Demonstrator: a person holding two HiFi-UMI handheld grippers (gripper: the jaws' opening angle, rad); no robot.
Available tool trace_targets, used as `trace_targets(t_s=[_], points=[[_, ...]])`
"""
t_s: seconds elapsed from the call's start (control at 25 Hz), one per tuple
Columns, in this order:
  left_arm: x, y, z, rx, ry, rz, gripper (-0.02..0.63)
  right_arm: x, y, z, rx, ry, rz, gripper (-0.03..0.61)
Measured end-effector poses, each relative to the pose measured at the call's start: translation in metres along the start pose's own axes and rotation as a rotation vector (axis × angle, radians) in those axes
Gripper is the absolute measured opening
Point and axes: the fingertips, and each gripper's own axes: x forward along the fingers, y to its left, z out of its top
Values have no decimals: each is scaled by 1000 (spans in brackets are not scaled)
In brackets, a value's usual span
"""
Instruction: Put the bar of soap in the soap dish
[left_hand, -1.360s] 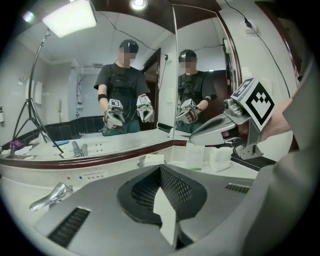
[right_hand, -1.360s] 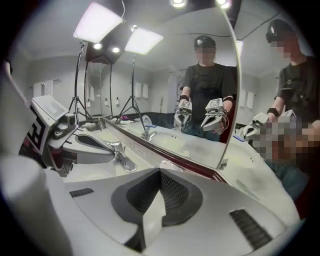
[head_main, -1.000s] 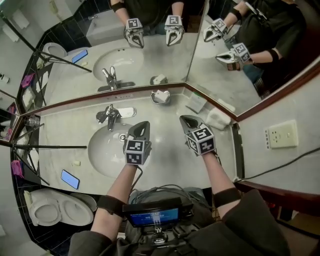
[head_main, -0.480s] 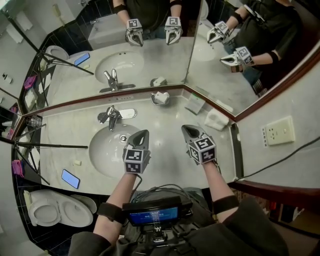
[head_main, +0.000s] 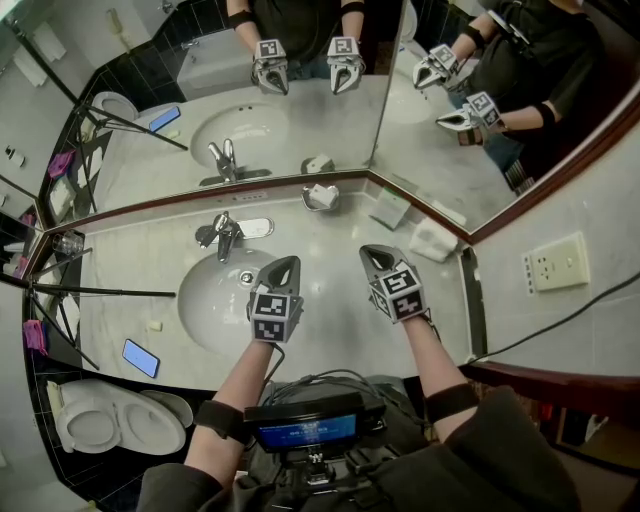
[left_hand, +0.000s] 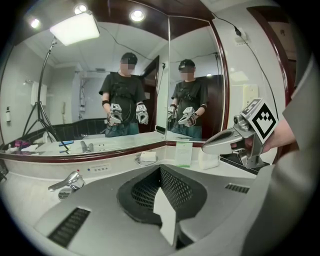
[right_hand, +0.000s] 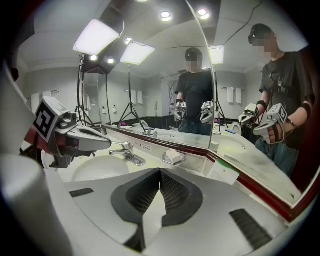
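Grey marble tabletop (head_main: 340, 320) with sink (head_main: 215, 295) and faucet (head_main: 222, 232); corner mirrors (head_main: 300, 110) behind; bar of soap (head_main: 323, 192) lying in soap dish (head_main: 308, 202) at mirror corner; left gripper (head_main: 287, 263) and right gripper (head_main: 371, 252) over tabletop, fingers clenched, empty; head view alone shows phone (head_main: 140, 357) and toilet (head_main: 95, 422); gripper views alone show ceiling lights (left_hand: 137, 15).

Showing pale grey with faint mottling across the surface (head_main: 330, 300). Showing white on the bar of soap (head_main: 322, 190), silver on the soap dish (head_main: 305, 198). Carrying black-and-white square markers on the grey left gripper (head_main: 286, 263) and right gripper (head_main: 371, 250). Showing blue on the phone (head_main: 140, 357), dark red-brown on the mirror trim (head_main: 150, 203).
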Motion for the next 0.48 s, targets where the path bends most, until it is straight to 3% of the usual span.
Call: trace_targets(t_s=[0.16, 0.32, 0.48], points=[[21, 4, 4, 23, 14, -5, 2, 23, -3, 15, -140, 68, -14, 25], [45, 6, 11, 50, 25, -5, 2, 64, -8, 19, -278, 155, 23, 128], [71, 7, 16, 71, 29, -5, 2, 106, -21, 23, -415, 268, 38, 190]])
